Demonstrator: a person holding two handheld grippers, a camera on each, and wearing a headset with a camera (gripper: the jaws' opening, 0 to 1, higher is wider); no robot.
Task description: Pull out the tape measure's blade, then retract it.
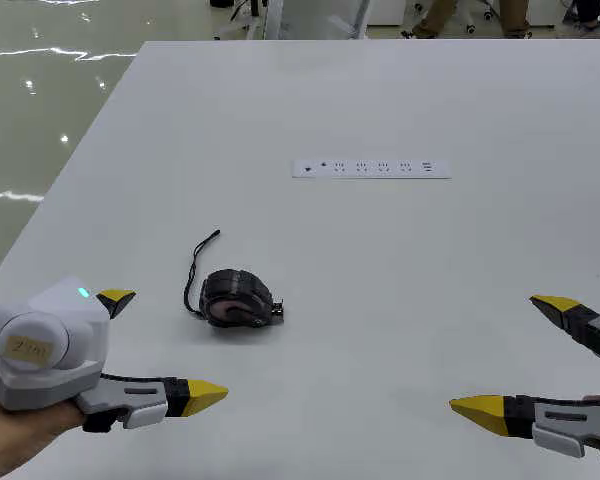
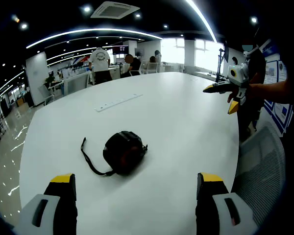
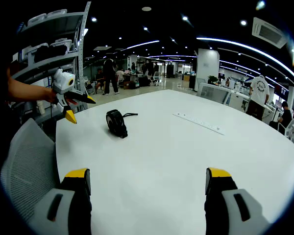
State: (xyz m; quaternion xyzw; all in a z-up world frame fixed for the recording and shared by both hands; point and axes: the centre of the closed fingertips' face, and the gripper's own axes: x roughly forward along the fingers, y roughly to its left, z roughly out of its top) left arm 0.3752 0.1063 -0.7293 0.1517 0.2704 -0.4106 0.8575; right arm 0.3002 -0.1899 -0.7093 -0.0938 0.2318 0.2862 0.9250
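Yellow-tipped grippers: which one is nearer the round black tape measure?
The yellow-tipped left gripper: the round black tape measure lies just ahead of it; the right gripper is much farther off.

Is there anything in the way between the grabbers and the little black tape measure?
No, nothing visible. Bare white table lies between the tape measure and the open left hand-held gripper, and likewise the open right hand-held gripper. The black strap trails off on the tape measure's far side.
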